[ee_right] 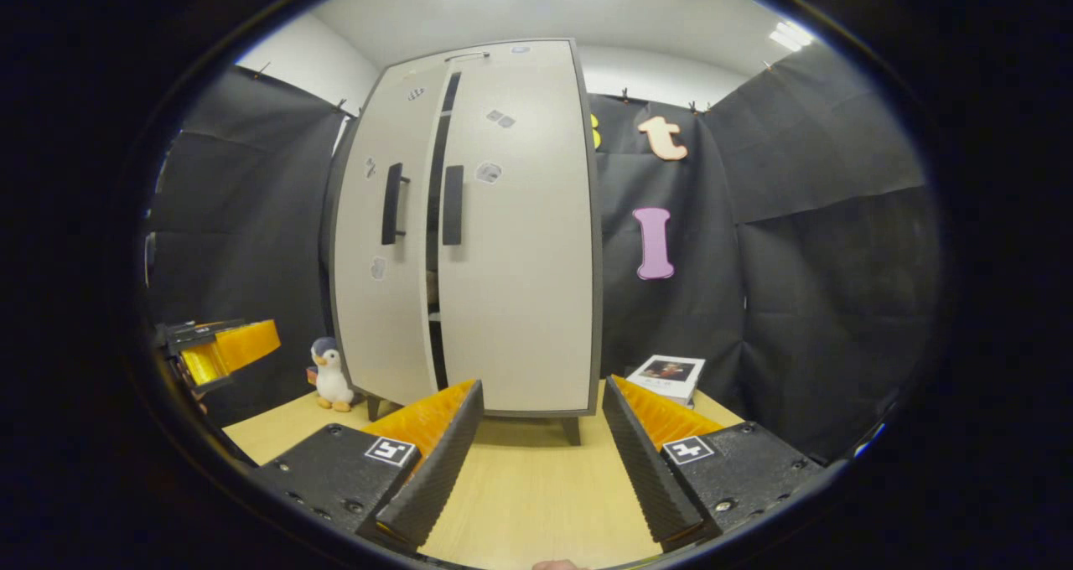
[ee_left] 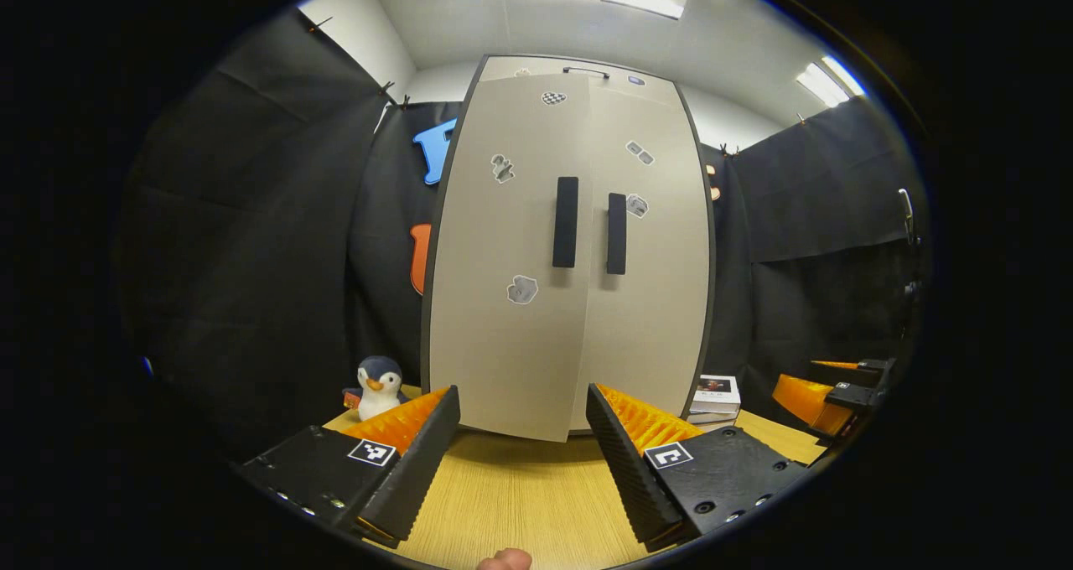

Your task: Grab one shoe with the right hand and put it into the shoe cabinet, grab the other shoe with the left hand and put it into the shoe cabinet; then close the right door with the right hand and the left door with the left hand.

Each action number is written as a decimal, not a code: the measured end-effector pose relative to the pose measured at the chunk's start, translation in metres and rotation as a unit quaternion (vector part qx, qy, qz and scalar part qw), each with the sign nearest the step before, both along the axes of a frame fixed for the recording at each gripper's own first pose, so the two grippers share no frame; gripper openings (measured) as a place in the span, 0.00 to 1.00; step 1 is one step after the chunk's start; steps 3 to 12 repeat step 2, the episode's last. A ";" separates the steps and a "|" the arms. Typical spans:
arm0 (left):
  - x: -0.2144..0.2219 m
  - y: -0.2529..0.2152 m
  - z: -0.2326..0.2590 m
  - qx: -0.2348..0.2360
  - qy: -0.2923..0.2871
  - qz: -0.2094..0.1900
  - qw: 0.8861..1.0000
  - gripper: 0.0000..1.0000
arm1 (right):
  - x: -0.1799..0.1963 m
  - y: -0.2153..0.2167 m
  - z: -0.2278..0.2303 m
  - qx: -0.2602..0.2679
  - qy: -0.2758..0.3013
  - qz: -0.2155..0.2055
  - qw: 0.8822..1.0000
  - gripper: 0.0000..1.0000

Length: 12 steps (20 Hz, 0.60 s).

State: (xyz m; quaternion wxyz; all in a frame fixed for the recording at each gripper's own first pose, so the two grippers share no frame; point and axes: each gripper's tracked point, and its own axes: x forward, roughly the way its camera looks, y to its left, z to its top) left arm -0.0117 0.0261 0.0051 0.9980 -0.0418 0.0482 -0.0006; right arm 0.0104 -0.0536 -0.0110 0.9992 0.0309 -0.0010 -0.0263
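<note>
Both grippers, left [ee_left: 521, 436] and right [ee_right: 541, 432], hang wide open and empty before the shoe cabinet [ee_right: 511, 251], whose left door [ee_right: 381, 243] looks slightly ajar and may be left unlatched.

- The shoe cabinet [ee_left: 570, 251] stands upright on the worktop [ee_left: 520, 503], blocking the way straight ahead of the left gripper [ee_left: 521, 436], whose jaws stand apart with nothing between them.
- Bare worktop lies between the cabinet's front and both grippers.
- In the right gripper view, a narrow dark gap shows between the left door [ee_right: 381, 243] and the right door [ee_right: 520, 243]; the left door stands slightly ajar.
- A toy penguin [ee_left: 377, 387] sits beside the cabinet's left side.
- A stack of books [ee_left: 715, 398] lies by the cabinet's right side.
- The right gripper [ee_right: 542, 436], jaws apart, faces bare worktop before the cabinet's foot.
- Black cloth walls close in behind and on both sides.
</note>
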 end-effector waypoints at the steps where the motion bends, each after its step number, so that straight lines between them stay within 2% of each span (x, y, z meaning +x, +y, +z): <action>1: 0.000 0.001 -0.002 -0.002 0.001 0.000 1.000 0.92 | 0.000 0.000 0.000 0.000 0.000 0.000 1.000 0.91; 12: 0.000 0.000 -0.002 -0.003 0.001 0.000 1.000 0.92 | 0.000 0.000 0.001 0.001 0.000 0.000 1.000 0.92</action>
